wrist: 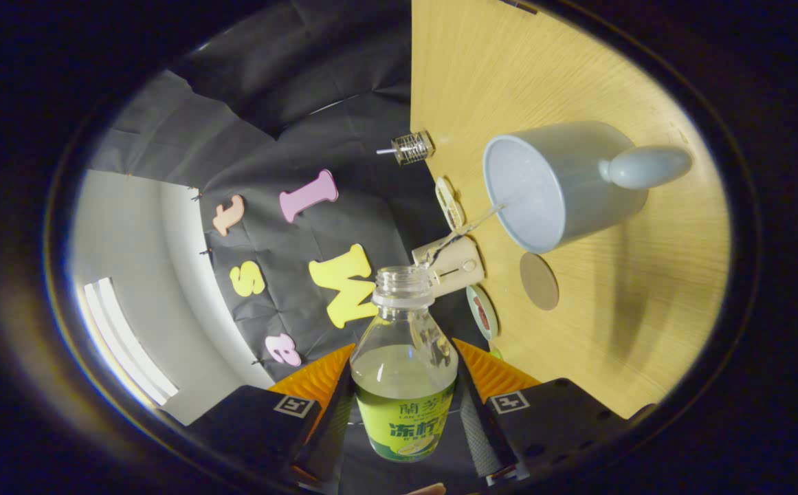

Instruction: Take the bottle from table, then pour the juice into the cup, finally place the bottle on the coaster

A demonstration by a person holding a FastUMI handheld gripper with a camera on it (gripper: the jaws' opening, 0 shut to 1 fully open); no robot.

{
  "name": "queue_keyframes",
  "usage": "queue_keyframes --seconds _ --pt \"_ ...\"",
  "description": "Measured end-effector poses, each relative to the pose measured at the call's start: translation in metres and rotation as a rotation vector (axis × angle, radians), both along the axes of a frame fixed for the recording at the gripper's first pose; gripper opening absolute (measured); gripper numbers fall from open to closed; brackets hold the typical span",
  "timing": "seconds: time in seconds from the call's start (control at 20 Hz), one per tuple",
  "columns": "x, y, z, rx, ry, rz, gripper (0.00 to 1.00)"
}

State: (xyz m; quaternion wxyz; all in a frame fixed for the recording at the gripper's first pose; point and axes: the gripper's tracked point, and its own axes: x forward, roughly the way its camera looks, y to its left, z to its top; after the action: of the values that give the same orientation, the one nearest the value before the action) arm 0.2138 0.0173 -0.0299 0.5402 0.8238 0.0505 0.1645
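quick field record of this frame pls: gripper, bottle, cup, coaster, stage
gripper: fingers shut on the bottle, one on each side of its body
bottle: clear, cap off, part full of pale liquid, green label; neck points ahead of the fingers
cup: grey-blue, with handle, on the wooden table; open mouth faces the bottle, beyond its neck
coaster: round, brown, bare, on the table beside the cup
view: rolled, so the table stands on edge
stage: bottle held, no stream of liquid visible; coaster step not yet done
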Motion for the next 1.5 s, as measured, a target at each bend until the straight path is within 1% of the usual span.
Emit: queue_keyframes --seconds 0.3,0.75,1.0,1.4,1.5 --pt "0.008 -0.004 0.001 0.093 0.015 0.011 0.77" --pt "0.005 -0.012 -0.005 0.18 0.049 0.002 0.77" --pt "0.013 -0.011 -0.012 0.257 0.083 0.019 0.77" --pt "0.014 -0.006 -0.015 0.283 0.127 0.037 0.78" --pt "0.011 0.0 -0.013 0.287 0.138 0.055 0.78"
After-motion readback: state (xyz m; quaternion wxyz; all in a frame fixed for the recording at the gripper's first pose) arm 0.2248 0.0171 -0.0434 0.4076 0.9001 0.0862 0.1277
